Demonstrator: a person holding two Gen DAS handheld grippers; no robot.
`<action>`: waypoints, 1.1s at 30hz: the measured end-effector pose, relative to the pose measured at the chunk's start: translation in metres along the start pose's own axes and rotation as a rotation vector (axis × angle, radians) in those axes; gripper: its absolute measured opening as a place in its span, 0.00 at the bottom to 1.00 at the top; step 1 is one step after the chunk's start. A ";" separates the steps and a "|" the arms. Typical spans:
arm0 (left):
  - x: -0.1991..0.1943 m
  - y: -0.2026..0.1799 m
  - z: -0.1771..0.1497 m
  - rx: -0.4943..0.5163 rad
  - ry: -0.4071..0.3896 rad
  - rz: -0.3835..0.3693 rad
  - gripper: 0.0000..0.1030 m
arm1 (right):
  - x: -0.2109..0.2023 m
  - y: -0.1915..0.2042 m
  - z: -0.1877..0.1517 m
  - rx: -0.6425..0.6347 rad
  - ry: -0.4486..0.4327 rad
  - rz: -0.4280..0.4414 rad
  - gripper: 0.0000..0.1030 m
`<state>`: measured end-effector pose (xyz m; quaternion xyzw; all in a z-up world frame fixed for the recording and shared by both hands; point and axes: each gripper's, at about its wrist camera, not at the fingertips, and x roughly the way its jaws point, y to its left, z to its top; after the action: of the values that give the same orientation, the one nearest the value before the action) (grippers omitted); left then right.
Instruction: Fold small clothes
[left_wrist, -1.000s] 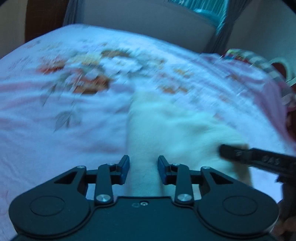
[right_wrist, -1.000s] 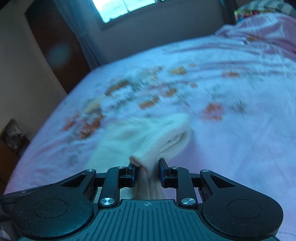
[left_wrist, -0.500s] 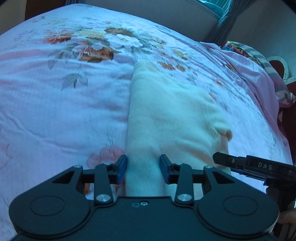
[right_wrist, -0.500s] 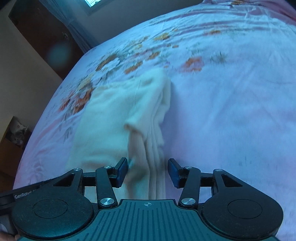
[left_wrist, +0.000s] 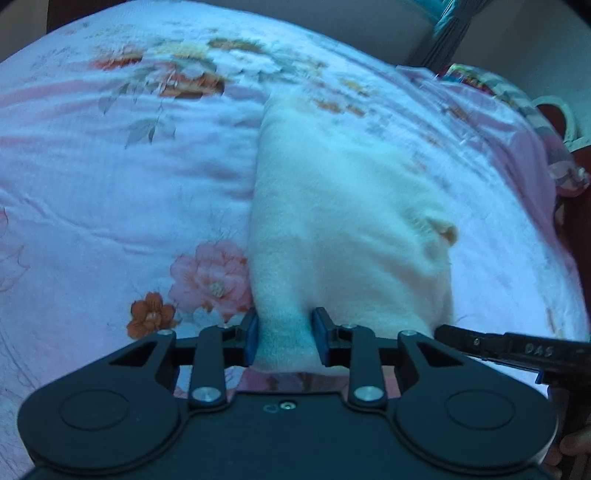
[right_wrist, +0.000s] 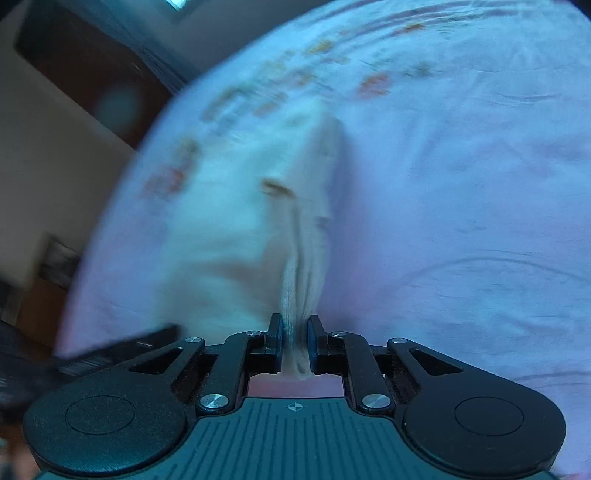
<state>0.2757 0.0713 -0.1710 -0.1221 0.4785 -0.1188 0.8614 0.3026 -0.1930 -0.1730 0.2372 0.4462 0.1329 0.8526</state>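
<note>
- Where it lies on the bed, the cream garment runs lengthwise away from both cameras, its long axis pointing from the near hem toward the far side of the floral bedsheet.
- Its near end is narrow and gathered; the far end tapers to a rounded tip beside an orange-and-white flower print.
- A small cuff or sleeve opening sticks out at the garment's right edge in the left wrist view.
- In that view the near left corner of the cloth sits between the blue pads of the left gripper, whose fingers touch it on both sides and hold a thick fold.
- In the right wrist view the near right corner is bunched into ribbed pleats between the fingers of the right gripper, which are drawn close and pinch the cloth; motion blur there makes the rest of the garment hard to read.
- One black finger of the right gripper shows at the garment's near right corner in the left view.
- Beyond the bed, a striped pillow lies at the far right.
</note>
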 end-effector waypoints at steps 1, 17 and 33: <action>0.001 -0.002 -0.001 0.008 -0.004 0.010 0.30 | 0.003 0.000 -0.002 -0.018 0.000 -0.010 0.12; -0.003 -0.050 0.000 0.172 -0.059 0.169 0.40 | 0.015 0.052 -0.008 -0.205 -0.088 -0.148 0.12; -0.107 -0.108 -0.031 0.227 -0.199 0.213 0.88 | -0.113 0.056 -0.054 -0.159 -0.249 -0.075 0.60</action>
<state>0.1847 0.0008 -0.0663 0.0164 0.3846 -0.0675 0.9205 0.1934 -0.1797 -0.0909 0.1665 0.3334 0.1054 0.9220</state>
